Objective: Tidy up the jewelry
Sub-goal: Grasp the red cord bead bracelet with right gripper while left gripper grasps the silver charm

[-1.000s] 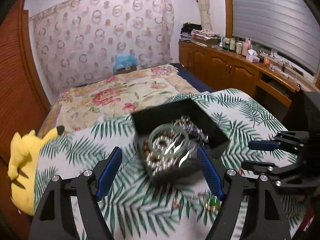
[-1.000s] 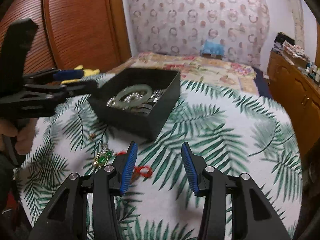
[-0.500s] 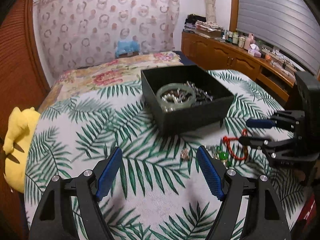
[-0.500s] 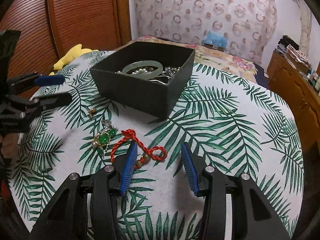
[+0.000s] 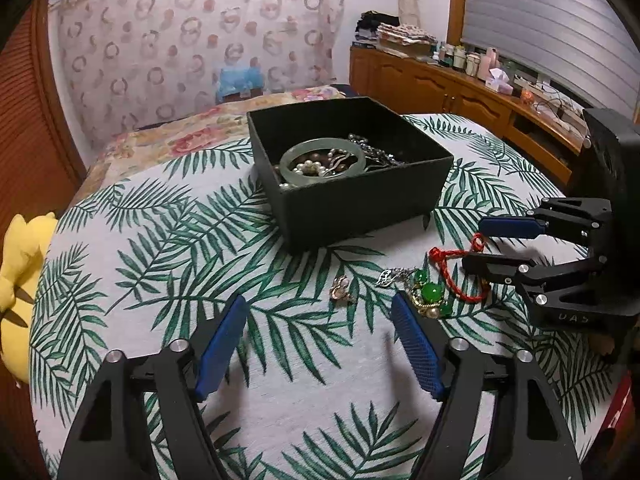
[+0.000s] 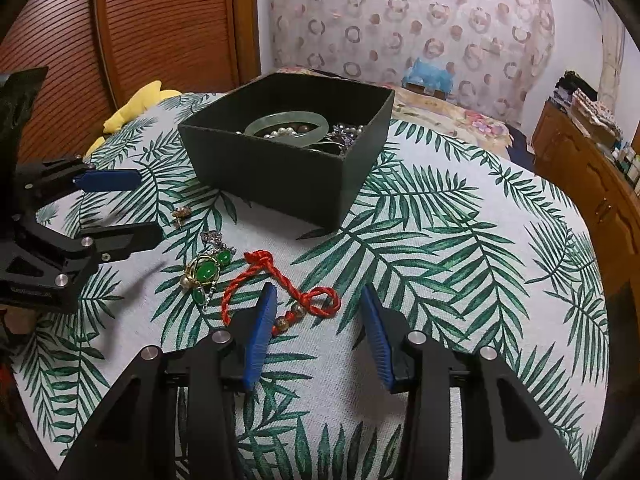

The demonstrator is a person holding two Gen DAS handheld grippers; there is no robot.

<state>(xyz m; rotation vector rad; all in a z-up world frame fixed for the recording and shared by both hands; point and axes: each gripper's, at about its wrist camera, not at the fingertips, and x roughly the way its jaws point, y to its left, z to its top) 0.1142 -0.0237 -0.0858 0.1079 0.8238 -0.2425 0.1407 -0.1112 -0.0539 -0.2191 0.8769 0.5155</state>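
Observation:
A black open box on the leaf-print cloth holds a pale green bangle, pearls and chains. In front of it lie a red cord bracelet, a green-stone gold pendant and a small gold earring. My left gripper is open and empty, low over the cloth just short of the earring and pendant. My right gripper is open and empty, its fingers straddling the red cord's near end.
The round table's leaf-print cloth drops away at its edges. A yellow plush toy sits at the left edge. A bed lies behind, and wooden cabinets run along the right.
Both grippers have pulled back from the box and come down toward the cloth. The loose jewelry in front of the box is now between them. Both stayed open and empty.

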